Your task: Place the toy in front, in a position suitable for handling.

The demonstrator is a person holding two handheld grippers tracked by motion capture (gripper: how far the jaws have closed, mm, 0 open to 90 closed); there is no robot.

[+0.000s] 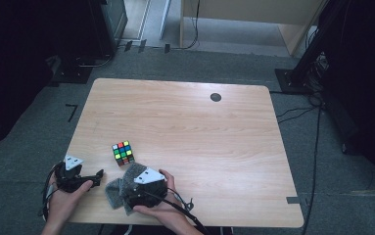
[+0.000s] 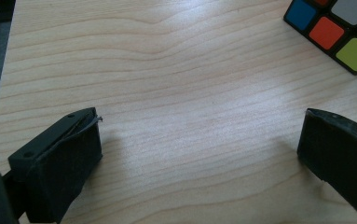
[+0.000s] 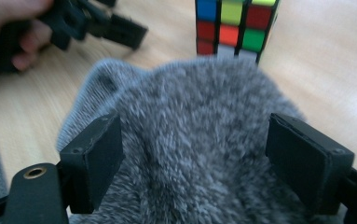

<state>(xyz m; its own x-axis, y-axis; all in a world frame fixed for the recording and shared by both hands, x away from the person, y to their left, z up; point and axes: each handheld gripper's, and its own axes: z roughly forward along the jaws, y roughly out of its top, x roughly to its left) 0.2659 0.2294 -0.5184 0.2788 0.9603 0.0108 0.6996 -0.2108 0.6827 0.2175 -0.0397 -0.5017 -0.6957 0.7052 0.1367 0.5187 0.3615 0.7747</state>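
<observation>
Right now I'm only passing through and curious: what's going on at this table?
A person holds a gripper in each hand at a wooden table. The right gripper is over a fuzzy grey cloth, jaws wide apart on either side of it. The left gripper is open over bare wood. A colourful puzzle cube sits just beyond the cloth.

left gripper (image 2: 199,140) fingers apart, right gripper (image 3: 192,154) seemingly open

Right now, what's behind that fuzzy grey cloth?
Behind the grey cloth stands a colour cube on the wooden table; the cloth covers the cube's bottom edge.
</observation>
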